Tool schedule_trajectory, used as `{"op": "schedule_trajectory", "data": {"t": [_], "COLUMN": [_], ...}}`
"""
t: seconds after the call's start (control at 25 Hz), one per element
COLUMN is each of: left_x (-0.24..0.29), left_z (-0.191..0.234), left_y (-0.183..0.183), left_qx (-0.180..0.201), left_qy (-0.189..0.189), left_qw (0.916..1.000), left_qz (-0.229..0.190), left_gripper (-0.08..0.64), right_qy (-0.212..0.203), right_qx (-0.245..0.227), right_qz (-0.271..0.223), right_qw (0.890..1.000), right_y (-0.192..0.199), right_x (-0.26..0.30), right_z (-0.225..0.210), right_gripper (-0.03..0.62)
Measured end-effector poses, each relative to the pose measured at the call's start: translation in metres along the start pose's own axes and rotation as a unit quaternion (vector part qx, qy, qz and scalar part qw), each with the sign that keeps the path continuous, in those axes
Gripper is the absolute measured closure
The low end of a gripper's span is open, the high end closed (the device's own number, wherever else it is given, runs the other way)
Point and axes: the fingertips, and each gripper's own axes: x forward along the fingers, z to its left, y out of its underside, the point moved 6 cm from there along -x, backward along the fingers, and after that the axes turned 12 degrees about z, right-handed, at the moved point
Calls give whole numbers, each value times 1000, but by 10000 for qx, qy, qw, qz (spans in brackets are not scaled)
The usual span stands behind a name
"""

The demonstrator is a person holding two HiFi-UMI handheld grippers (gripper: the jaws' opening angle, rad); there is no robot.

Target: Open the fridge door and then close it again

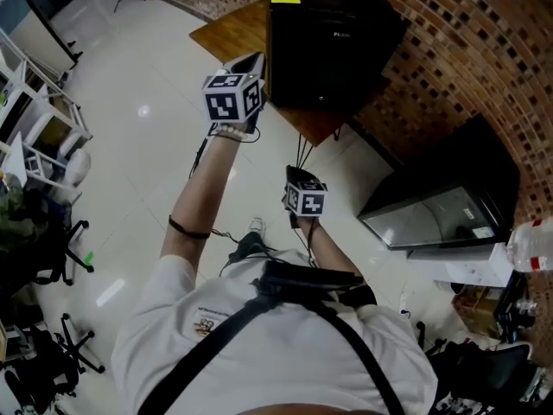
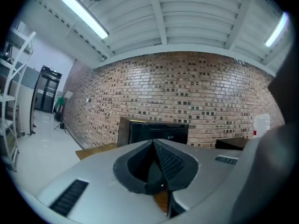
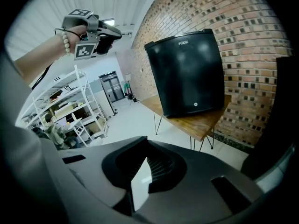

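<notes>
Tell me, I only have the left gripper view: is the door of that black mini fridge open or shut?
Observer: Shut; the right gripper view faces the black box-shaped mini fridge, its door flush.
Operator: Are the right tongs holding anything?
Observer: No, the right tongs are shut and empty.
Operator: What is the fridge standing on?
Observer: A brown wooden table on thin metal legs.
</notes>
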Motion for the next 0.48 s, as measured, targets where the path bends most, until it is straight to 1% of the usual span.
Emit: {"op": "schedule_trajectory", "data": {"t": [0.08,0.2,0.32,0.48], "left_x": [-1,-3,-6,-12], "left_z": [-2,-4,-4,1], "left_y": [6,16,25,23], "left_qx": [-116,-116,-156,-132], "left_qy": [19,-54,-80,-101], "left_qw": [9999,9996,9995,9995], "left_qz": [100,235,272,258], "left_gripper": [560,560,560,560], "right_qy": [-43,-47,14,52], "right_qx": [11,3,79,159], "right_qz": [-45,-157,-222,-277], "right_qw": [10000,9999,9997,9995], "right_y": [4,4,4,1], "right_x": [-9,-19,-25,-29], "right_z": [4,6,2,5], "right_gripper": [584,584,583,583]}}
